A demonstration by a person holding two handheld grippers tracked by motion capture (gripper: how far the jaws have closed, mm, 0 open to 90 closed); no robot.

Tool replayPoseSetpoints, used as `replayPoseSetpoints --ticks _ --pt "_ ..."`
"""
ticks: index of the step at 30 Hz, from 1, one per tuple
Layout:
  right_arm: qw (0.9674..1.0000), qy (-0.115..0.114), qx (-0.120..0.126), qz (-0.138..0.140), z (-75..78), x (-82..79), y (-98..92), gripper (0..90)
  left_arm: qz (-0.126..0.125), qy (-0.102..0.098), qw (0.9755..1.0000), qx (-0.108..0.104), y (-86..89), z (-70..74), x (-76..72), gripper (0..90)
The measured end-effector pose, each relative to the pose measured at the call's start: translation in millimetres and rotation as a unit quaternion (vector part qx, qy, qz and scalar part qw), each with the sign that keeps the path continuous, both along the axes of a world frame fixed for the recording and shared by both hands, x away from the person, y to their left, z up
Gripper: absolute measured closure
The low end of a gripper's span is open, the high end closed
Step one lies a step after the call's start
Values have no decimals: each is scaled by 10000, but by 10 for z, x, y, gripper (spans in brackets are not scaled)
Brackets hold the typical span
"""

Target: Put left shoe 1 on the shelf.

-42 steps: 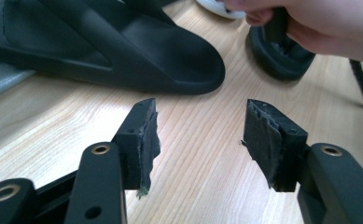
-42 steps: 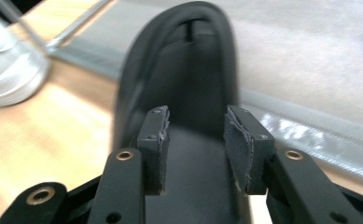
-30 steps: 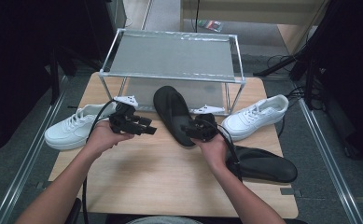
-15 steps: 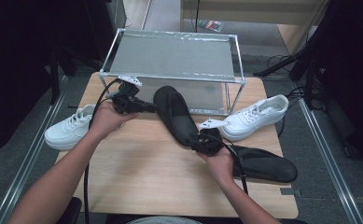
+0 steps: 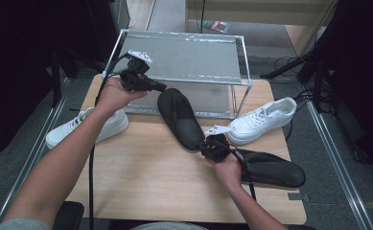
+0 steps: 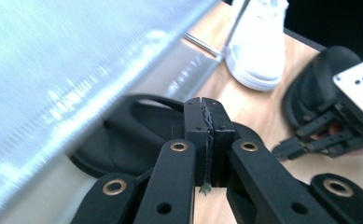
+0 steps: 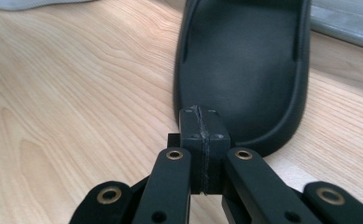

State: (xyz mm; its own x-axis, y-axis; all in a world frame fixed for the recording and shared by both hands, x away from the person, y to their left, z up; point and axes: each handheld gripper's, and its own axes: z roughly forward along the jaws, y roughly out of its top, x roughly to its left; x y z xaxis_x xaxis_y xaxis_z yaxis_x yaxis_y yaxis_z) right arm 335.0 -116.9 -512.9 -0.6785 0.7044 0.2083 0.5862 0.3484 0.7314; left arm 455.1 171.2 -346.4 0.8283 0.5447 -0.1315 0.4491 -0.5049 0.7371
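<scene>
1. Insole (image 5: 181, 117), black, lies slanted on the table (image 5: 141, 177), its far end by the rack (image 5: 184, 57), its near end at the right gripper (image 5: 212, 146).
2. Right gripper: jaws have just been closing and now press together at the insole's near rim; whether they pinch that rim I cannot tell.
3. Left gripper (image 5: 161, 87): raised at the insole's far end, jaws just closed, pressed together on nothing.
4. Second insole (image 5: 270, 167) lies under the right hand (image 5: 228, 167).
</scene>
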Motion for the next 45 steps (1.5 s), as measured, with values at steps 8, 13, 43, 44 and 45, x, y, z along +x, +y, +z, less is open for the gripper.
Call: replayPoseSetpoints --ticks 8,13,43,44,45 --pt "9999 125 -64 -77 -57 48 -31 900 128 -81 9997 168 2 85 320 900" --pt "9997 161 -132 -99 -97 80 -16 900 251 12 9994 240 40 35 448 900" --pt "9999 87 73 -100 -147 242 344 900 408 10 9988 272 81 -36 519 900" --pt "9999 74 76 -84 -148 257 380 900 417 4 9988 261 80 -38 515 900" --pt "10000 13 53 -66 -150 276 418 900 431 -5 9987 272 78 -38 512 900"
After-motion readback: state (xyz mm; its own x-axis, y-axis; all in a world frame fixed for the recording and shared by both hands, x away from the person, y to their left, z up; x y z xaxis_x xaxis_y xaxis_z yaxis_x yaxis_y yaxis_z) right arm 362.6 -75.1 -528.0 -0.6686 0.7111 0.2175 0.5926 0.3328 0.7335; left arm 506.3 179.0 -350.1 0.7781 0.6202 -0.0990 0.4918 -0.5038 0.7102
